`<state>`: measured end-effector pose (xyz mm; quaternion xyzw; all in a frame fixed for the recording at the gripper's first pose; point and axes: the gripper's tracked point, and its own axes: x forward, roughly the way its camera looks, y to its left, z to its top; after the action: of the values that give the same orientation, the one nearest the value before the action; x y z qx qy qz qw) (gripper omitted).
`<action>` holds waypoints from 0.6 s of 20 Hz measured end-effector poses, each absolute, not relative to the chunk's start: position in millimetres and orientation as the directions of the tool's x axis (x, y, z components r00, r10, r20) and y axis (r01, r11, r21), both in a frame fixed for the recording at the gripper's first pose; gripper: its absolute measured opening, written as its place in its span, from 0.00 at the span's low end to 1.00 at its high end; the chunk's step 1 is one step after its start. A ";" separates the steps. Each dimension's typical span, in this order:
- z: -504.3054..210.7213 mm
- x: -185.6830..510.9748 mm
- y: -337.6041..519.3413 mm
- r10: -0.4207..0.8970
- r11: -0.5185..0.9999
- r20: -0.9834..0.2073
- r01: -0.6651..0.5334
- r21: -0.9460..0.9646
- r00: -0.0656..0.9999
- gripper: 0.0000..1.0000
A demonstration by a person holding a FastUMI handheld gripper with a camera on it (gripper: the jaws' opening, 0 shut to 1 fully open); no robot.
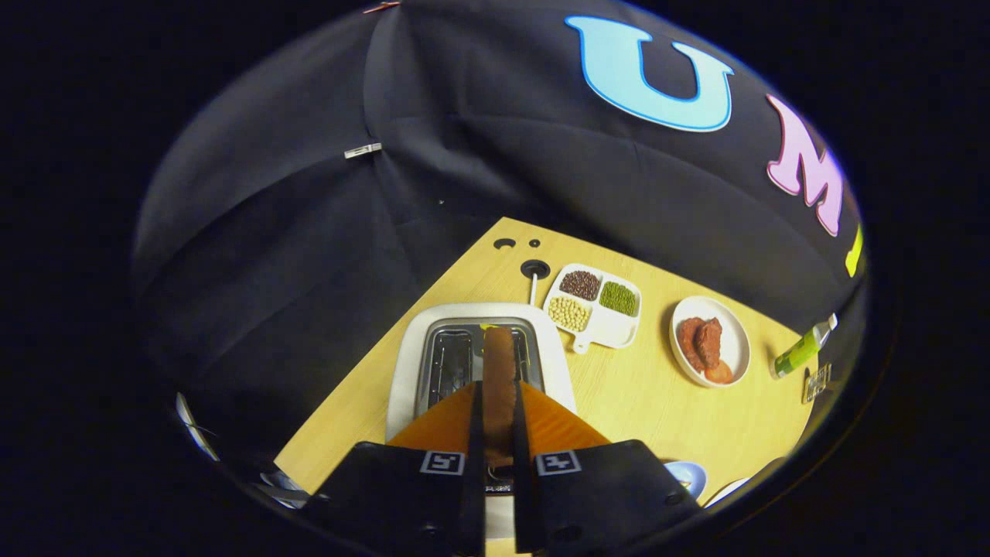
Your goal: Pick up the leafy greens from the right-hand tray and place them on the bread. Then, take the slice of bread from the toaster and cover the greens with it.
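Gripper (499, 414): two orange fingers (445, 422) on black bases, each base carrying a small square marker, drawn narrow and pressing from both sides on a slice of bread (499, 367). Slice of bread: brown, seen edge-on, standing upright between the fingers, its far end reaching out past the fingertips over the toaster (479, 356); whether its lower edge is still in a slot cannot be told. Toaster: white body with a metal top and two long slots, directly below and just ahead of the fingers, on a light wooden table (642, 394). Divided dish (594, 305): white, with a short handle, to the right of the toaster and a little farther; three filled compartments hold dark brown beans, green beans and pale yellow beans, and a fourth is bare. Round white plate (710, 340): farther right again, apart from the divided dish, holding reddish-brown pieces of food. Green bottle (803, 348): lying tilted at the right edge of the table, beyond the plate, with a small clear item just near of it. Cable hole (534, 268): dark round opening at the far end of the table, behind the toaster, with two smaller holes beyond it. Pale blue rim of a dish (688, 476): near right, beside the right finger base, mostly hidden.
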<state>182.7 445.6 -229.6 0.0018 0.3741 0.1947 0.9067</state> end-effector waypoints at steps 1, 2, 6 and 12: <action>-229.4 185.7 441.9 0.348 0.927 -0.682 -0.346 0.147 0.643 0.18; -223.8 183.1 439.2 0.355 0.926 -0.679 -0.343 0.159 0.643 0.16; -187.2 181.1 428.8 0.401 0.914 -0.617 -0.346 0.214 0.677 0.14; -126.9 167.3 384.5 0.427 0.904 -0.525 -0.340 0.258 0.736 0.14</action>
<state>167.3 384.5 -126.9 0.0727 0.2990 0.2063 0.9289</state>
